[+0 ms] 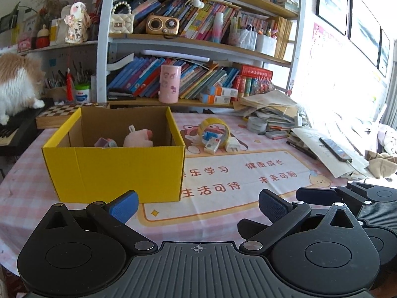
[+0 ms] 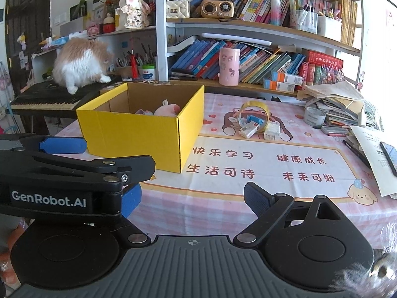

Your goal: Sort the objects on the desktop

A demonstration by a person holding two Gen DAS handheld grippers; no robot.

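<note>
Two grippers hover low over the near edge of the desk, side by side. The left gripper (image 1: 198,204) has its blue pads wide apart and nothing between them; the right gripper (image 2: 191,198) is spread just as far and also holds nothing. In the right wrist view the left gripper crosses the left side of the picture, and the words "GenRobot.AI" are printed in white on its black body.

One yellow cardboard box (image 1: 119,168) stands open on the left part of the desk mat (image 1: 248,198). Two things show inside it: one pink plush toy (image 1: 139,137) and one smaller pale item beside it, too hidden by the box wall to name. Right of the box, toward the middle of the mat, four small things lie close together: one yellow tape roll (image 1: 215,128) standing on its edge, one blue piece (image 1: 208,135) seen through its ring, one small white box (image 1: 213,146) in front of it, and one white plug adapter (image 1: 233,145) just beside that. One grey tape roll (image 1: 256,124) lies further right, near the stack of papers (image 1: 273,106) at the right edge, and one phone (image 1: 335,149) rests on loose sheets there.

One pink cylinder holder (image 1: 170,83) stands on the lowest shelf behind the box. One orange and white cat (image 2: 79,62) sits on a black keyboard piano (image 2: 49,96) beyond the left edge. The mat carries red Chinese writing: 快乐学习, 健康成长, 生活可待, 未来可期.
</note>
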